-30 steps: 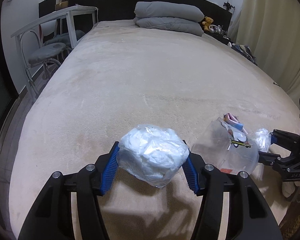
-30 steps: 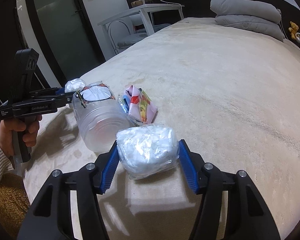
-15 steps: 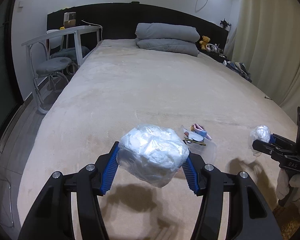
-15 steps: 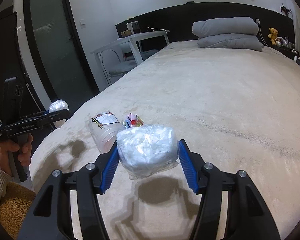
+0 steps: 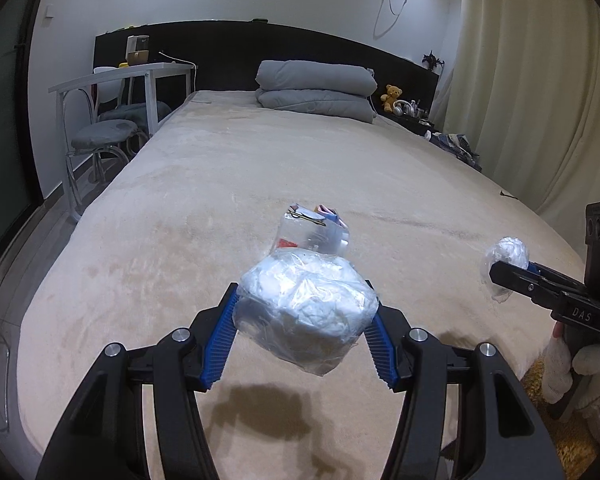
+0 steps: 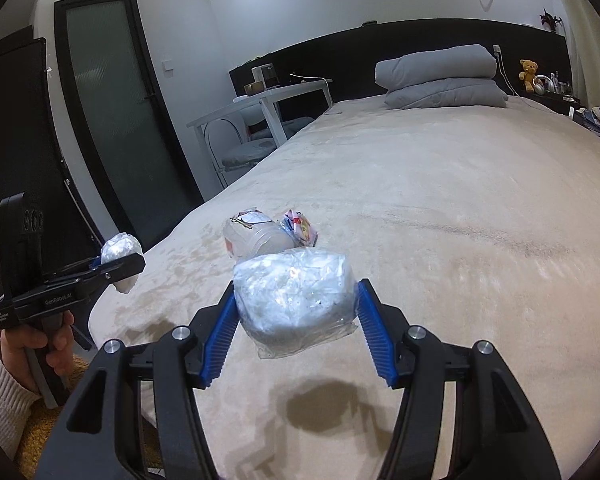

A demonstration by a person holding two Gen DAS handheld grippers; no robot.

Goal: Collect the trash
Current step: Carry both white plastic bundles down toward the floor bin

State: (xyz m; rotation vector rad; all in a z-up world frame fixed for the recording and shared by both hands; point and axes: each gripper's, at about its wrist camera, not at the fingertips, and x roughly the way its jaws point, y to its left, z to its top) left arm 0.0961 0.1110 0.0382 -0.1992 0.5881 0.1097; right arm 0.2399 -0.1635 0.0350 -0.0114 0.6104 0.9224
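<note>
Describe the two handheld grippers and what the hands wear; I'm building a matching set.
Both grippers, left and right, have black frames, ridged blue pads and silver bolts. White lettering marks their sides. The left hand shows a cream knit sleeve; the right hand is in white knit.

**Pulling up and back from the bed**

Lifting both crumpled clear-plastic wads (image 5: 306, 312) (image 6: 296, 300) off the beige bed cover (image 5: 220, 200), drawing away from the clear plastic jar (image 5: 312, 234) and colourful wrapper (image 6: 300, 226), shadows now separating beneath.
</note>
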